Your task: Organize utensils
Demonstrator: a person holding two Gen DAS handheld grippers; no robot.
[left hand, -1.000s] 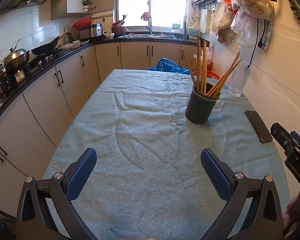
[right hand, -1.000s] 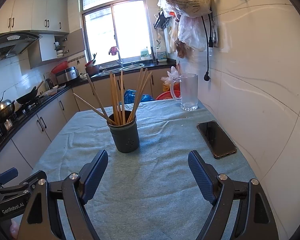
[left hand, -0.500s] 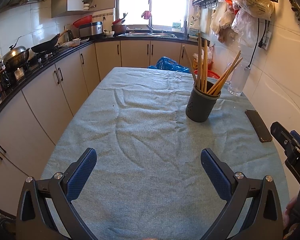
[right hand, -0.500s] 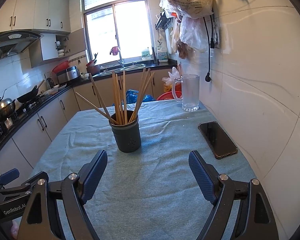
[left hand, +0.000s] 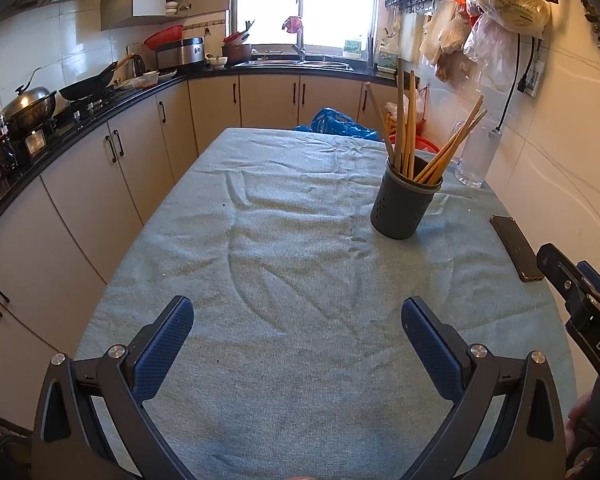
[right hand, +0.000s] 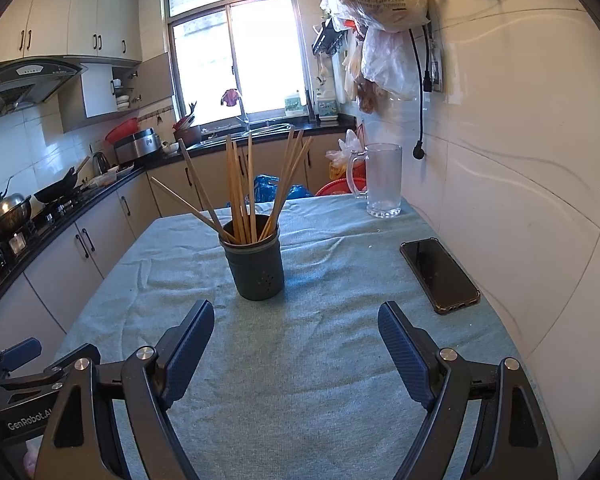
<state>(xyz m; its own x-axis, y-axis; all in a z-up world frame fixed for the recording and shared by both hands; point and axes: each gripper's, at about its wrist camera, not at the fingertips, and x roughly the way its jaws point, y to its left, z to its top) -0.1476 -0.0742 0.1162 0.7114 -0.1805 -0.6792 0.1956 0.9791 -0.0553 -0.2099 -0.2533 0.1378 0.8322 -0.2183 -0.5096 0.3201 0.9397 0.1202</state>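
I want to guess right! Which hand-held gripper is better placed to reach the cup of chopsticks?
Probably the right hand-held gripper: the holder of chopsticks sits almost straight ahead of its open jaws. From the left hand-held gripper, also open, the holder is farther off, toward the right.

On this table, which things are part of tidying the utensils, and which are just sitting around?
Part of the job:
- chopsticks, standing in the holder
- dark utensil holder
- left gripper and right gripper, both open and empty

Just lying about:
- phone, flat near the wall
- glass mug, at the far corner
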